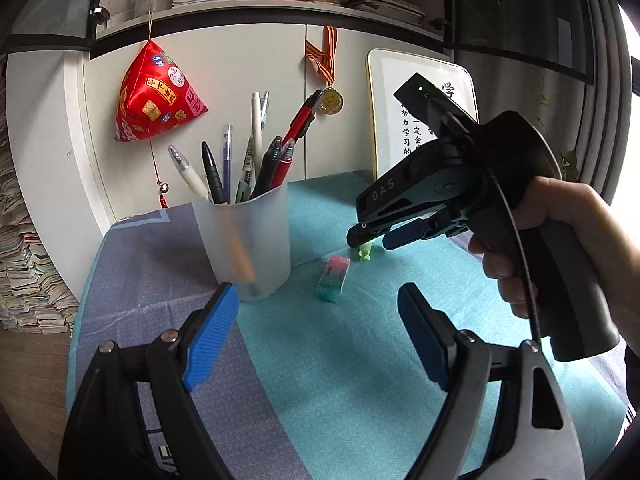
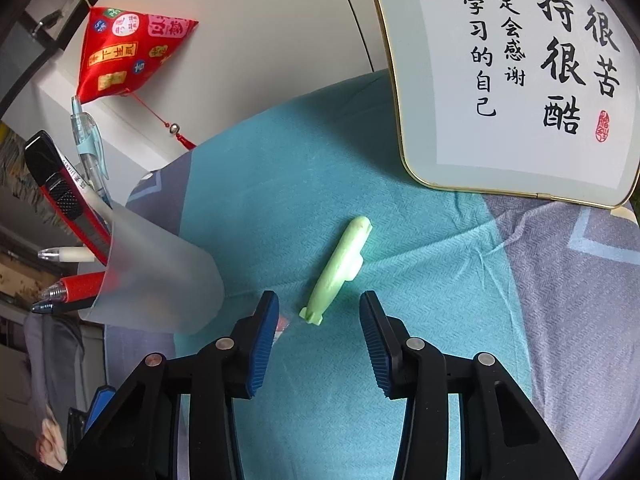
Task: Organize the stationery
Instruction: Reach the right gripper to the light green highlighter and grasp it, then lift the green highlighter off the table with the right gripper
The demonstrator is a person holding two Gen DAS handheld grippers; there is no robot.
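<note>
On the teal cloth [image 2: 280,184], one pale green eraser [image 2: 340,268] lies flat, directly ahead of the right gripper [image 2: 320,316]. Its tail end sits just between and slightly beyond the fingertips, not touching either pad. Long axis runs away from the gripper, tilted a little to the right, so the jaws straddle the narrow width. Right gripper: jaws apart, holding nothing. Left gripper [image 1: 316,304]: jaws spread wide, empty, held back near the frosted pen cup [image 1: 248,240]. Right hand is clearly the nearer one to the green eraser. Count: two loose erasers on the cloth, the green one and one pink-and-green block eraser [image 1: 334,278] beside the cup; one cup; roughly nine pens and one red utility knife [image 1: 302,118] standing in it. Judgement: a short advance, then close across the body.
</note>
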